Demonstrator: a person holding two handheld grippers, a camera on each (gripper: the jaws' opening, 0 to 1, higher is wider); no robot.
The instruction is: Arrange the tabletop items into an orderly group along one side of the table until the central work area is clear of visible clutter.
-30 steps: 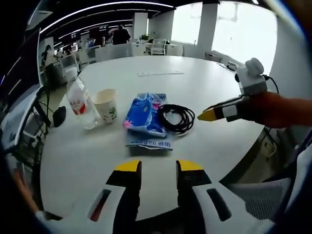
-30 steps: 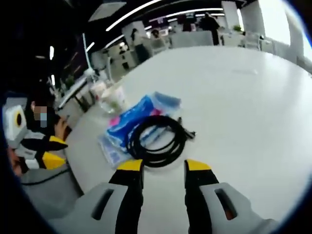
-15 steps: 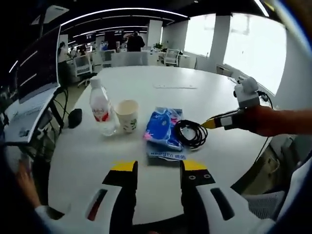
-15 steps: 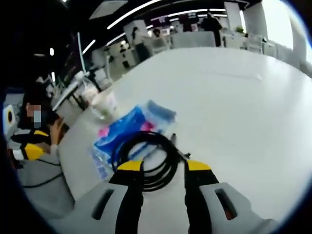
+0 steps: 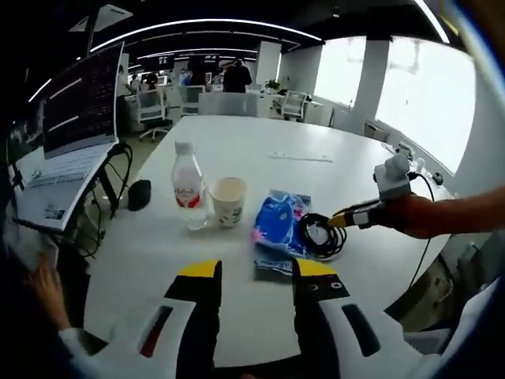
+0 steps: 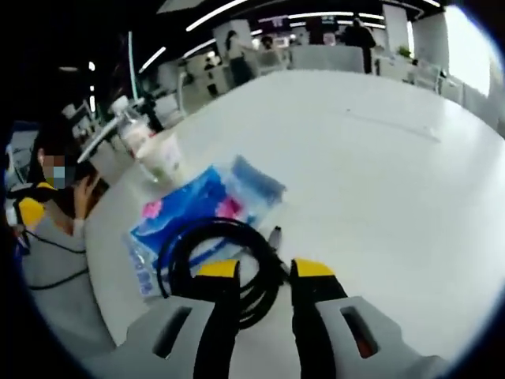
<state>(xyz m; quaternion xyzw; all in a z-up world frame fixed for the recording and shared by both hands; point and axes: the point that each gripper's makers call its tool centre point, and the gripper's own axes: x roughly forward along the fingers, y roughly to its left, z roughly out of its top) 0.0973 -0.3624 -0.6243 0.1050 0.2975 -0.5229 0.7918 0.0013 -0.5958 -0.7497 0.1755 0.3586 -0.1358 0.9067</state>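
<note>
Right gripper point(image 6: 264, 270) parted astride the coiled black cable point(image 6: 217, 264) beside the blue tissue pack point(image 6: 201, 207). Left gripper point(image 5: 255, 270) open, apart from the water bottle point(image 5: 188, 194) and paper cup point(image 5: 228, 201).

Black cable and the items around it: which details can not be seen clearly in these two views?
- Black cable: its near loop lies behind the right gripper fingers, right gripper view; contact unclear.
- Blue packet: print too small, left gripper view.
- Water bottle: blurred, near the edge, right gripper view.
- Paper cup: contents hidden by its wall.
</note>
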